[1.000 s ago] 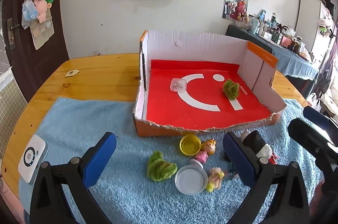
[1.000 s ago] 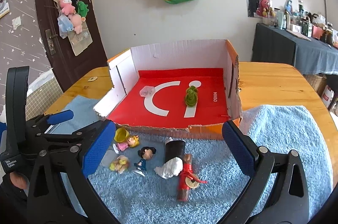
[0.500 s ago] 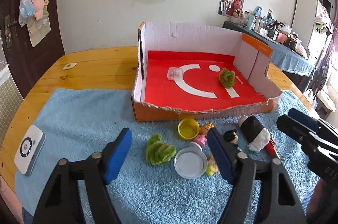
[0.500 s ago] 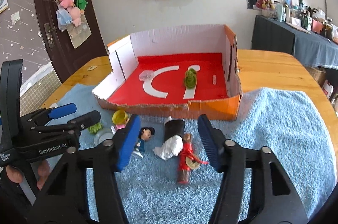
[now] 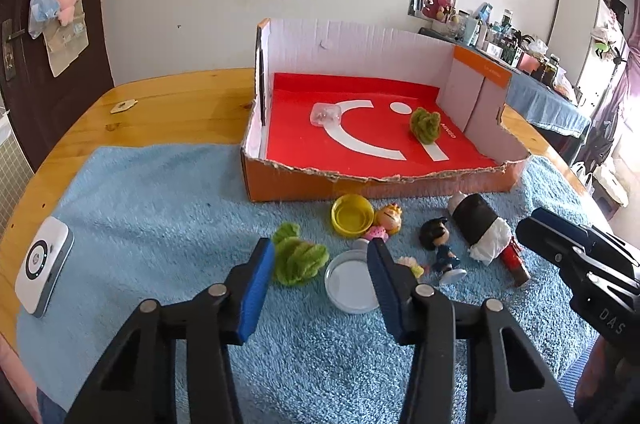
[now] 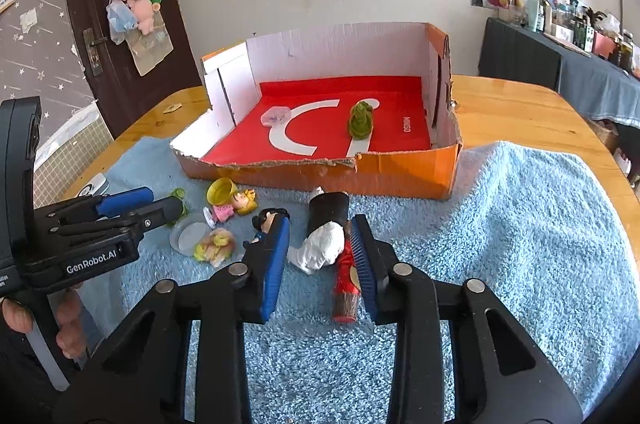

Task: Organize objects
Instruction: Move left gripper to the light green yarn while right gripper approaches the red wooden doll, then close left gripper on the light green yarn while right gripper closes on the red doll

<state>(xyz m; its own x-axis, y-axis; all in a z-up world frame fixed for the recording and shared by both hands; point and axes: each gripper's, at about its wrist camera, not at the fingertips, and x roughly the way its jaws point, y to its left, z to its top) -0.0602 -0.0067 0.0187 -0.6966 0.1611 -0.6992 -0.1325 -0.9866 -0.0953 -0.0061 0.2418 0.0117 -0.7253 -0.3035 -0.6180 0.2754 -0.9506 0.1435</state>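
Left tool (image 5: 320,260) hovering open, straddling green plush (image 5: 298,258) near cardboard box (image 5: 360,179); right tool (image 6: 320,244) gaping around black-and-white roll (image 6: 326,230).

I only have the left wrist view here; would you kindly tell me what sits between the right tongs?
Observer: The black-and-white bundle lies between the right tongs. The jaws stand apart and are not clamped on it.
Operator: Thank you. Where is the red stick from that side?
Observer: The red stick lies along the inner face of the right finger, with its far end beside the bundle. I cannot tell whether it touches the finger.
Operator: Is there anything behind the left tongs that I miss?
Observer: A bare hand grips the handle under the left tongs.
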